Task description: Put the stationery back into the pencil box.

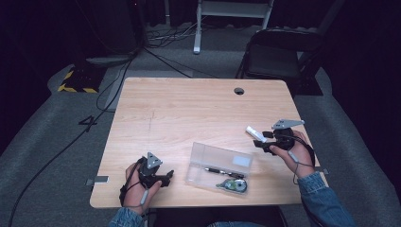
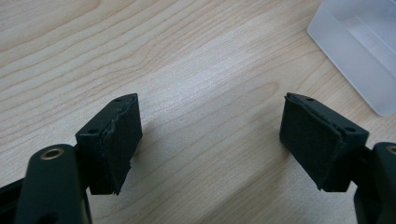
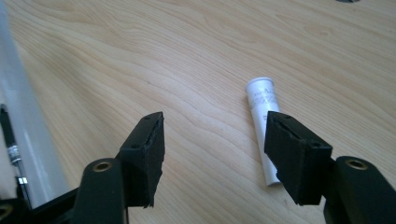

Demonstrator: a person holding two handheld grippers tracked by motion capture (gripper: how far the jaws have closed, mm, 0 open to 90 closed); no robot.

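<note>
Lying flat beside the right gripper [image 3: 215, 158], jaws apart and empty, white tube [image 3: 265, 121], cap end pointing away.

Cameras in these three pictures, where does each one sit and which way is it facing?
High view: above the person's side, looking forward and down on the table; forearms, left gripper and right gripper show.
Left gripper view: rides the left gripper, looking along its open jaws at bare wood.
Right gripper view: rides the right gripper, facing the white tube.
Shared: clear plastic box.
</note>
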